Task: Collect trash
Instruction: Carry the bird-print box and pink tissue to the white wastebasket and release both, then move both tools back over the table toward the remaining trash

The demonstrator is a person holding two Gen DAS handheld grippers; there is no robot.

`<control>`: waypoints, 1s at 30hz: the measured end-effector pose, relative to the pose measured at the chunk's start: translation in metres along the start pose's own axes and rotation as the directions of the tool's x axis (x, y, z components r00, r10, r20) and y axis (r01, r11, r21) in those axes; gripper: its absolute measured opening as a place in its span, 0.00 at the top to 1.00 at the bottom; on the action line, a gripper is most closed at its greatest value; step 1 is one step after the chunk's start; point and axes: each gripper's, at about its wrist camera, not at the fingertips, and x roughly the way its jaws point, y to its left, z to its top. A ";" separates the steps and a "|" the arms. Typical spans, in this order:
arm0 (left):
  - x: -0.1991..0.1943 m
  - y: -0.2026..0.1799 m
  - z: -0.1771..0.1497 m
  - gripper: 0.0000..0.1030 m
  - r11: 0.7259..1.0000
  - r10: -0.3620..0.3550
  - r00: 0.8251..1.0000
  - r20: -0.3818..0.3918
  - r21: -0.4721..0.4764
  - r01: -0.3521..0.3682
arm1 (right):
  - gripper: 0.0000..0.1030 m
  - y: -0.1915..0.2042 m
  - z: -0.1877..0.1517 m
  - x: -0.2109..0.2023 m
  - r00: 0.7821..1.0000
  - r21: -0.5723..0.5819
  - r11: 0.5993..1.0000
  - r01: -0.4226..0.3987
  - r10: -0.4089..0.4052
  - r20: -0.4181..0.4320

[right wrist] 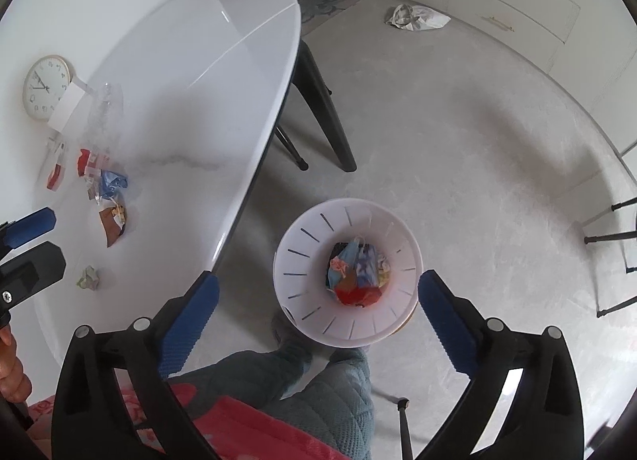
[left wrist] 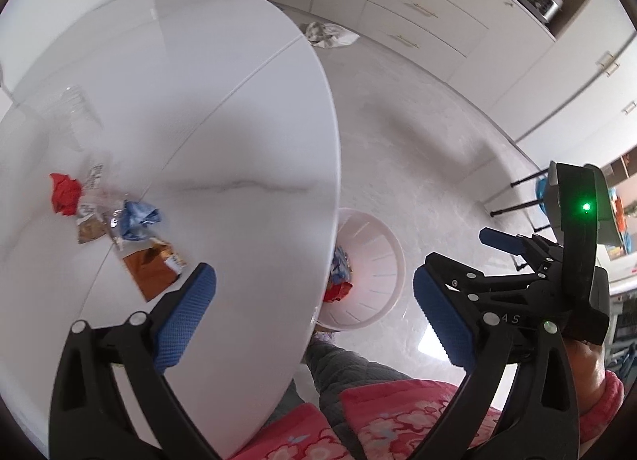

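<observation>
The right claw (right wrist: 318, 301) hangs wide and empty directly above the white bin (right wrist: 346, 217), already holding trash. The left claw (left wrist: 314, 312), also wide, should reach forward-left to the brown wrapper (left wrist: 153, 267) on the bench (left wrist: 239, 102), pinching its raised edge.

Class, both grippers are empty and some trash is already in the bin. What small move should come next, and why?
Probably swing the open left gripper back over the table toward the brown wrapper, the nearest piece in the pile. Both grippers are empty, the right gripper hangs open over the white bin, and wrappers remain on the table, including a blue one and a red one.
</observation>
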 end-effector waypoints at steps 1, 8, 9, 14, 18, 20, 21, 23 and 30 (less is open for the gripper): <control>-0.002 0.003 -0.002 0.08 1.000 0.005 1.000 0.004 -0.006 -0.005 | 0.03 0.003 0.002 0.001 1.000 -0.007 1.000 -0.001 0.001 0.000; -0.010 0.024 -0.005 0.08 0.998 0.026 0.999 0.024 -0.064 -0.025 | 0.03 0.023 0.013 0.006 1.000 -0.054 0.998 -0.014 0.013 -0.008; -0.011 0.028 -0.005 0.08 0.997 0.028 0.999 0.025 -0.075 -0.027 | 0.03 0.026 0.014 0.006 1.000 -0.063 0.998 -0.015 0.014 -0.009; -0.013 0.042 -0.007 0.08 0.993 0.038 0.999 0.027 -0.115 -0.035 | 0.03 0.037 0.020 0.010 1.000 -0.087 0.996 -0.023 0.022 -0.016; -0.018 0.057 -0.010 0.08 0.987 0.051 0.998 0.031 -0.153 -0.046 | 0.03 0.047 0.024 0.013 0.999 -0.102 0.994 -0.037 0.034 -0.022; -0.021 0.068 -0.013 0.08 0.982 0.072 0.997 0.039 -0.178 -0.064 | 0.03 0.053 0.027 0.014 0.998 -0.110 0.993 -0.052 0.050 -0.027; -0.023 0.075 -0.014 0.08 0.979 0.084 0.995 0.044 -0.188 -0.075 | 0.03 0.056 0.028 0.015 0.998 -0.114 0.992 -0.058 0.055 -0.028; -0.025 0.088 -0.019 0.08 0.974 0.103 0.993 0.053 -0.208 -0.090 | 0.03 0.067 0.031 0.017 0.997 -0.135 0.988 -0.073 0.070 -0.031; -0.038 0.140 -0.048 0.08 0.944 0.164 0.985 0.049 -0.298 -0.142 | 0.03 0.129 0.036 0.033 0.993 -0.292 0.950 -0.109 0.094 -0.066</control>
